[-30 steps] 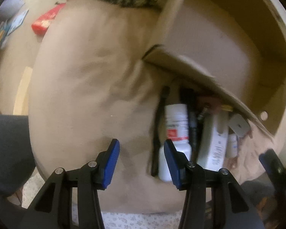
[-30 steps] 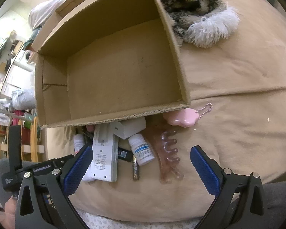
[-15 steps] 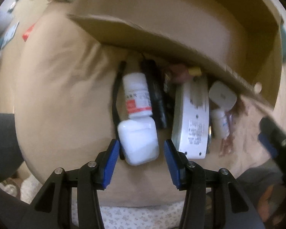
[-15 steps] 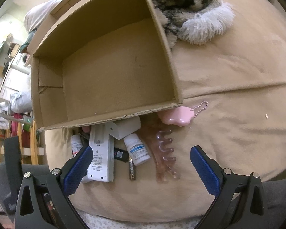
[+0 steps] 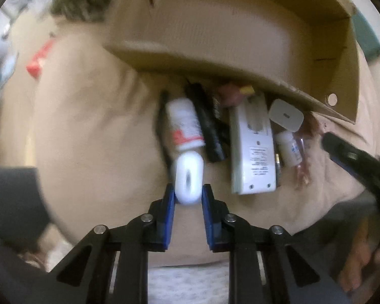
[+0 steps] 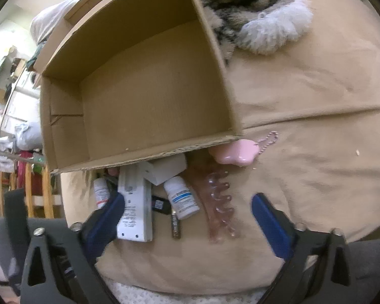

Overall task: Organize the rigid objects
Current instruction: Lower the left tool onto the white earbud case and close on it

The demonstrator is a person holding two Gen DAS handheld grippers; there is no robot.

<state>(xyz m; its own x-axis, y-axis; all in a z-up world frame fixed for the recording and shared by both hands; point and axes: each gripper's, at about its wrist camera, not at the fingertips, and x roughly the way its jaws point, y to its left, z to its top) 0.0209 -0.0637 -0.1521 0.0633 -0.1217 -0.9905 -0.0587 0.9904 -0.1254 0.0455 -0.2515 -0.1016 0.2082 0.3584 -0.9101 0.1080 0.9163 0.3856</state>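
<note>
My left gripper [image 5: 188, 198] points straight down, and its closing blue pads press on a white rounded case [image 5: 188, 177] tipped on its edge. Just beyond the case lie a red-labelled pill bottle [image 5: 185, 124], black sticks [image 5: 207, 129], a long white remote-like unit [image 5: 252, 147], a white charger cube [image 5: 286, 114] and a small blue-labelled bottle [image 5: 288, 149]. My right gripper [image 6: 187, 215] hovers over this pile with its jaws closing but wide apart, pressing on nothing. The white unit [image 6: 135, 207], blue-labelled bottle [image 6: 182, 197], a battery [image 6: 176, 225] and a pink hair claw [image 6: 219, 205] lie between its pads.
An open cardboard box [image 6: 152, 96] stands right behind the pile, its near wall overhanging some items. A pink keychain [image 6: 234, 153] sits at the box corner. A furry striped thing [image 6: 253, 12] lies beyond on the tan cushion [image 6: 316, 101]. A red object [image 5: 39, 58] is far left.
My left gripper slid over to the white case and closed on it, turning it onto its edge. The right jaws have narrowed a little; that hand stayed put.
</note>
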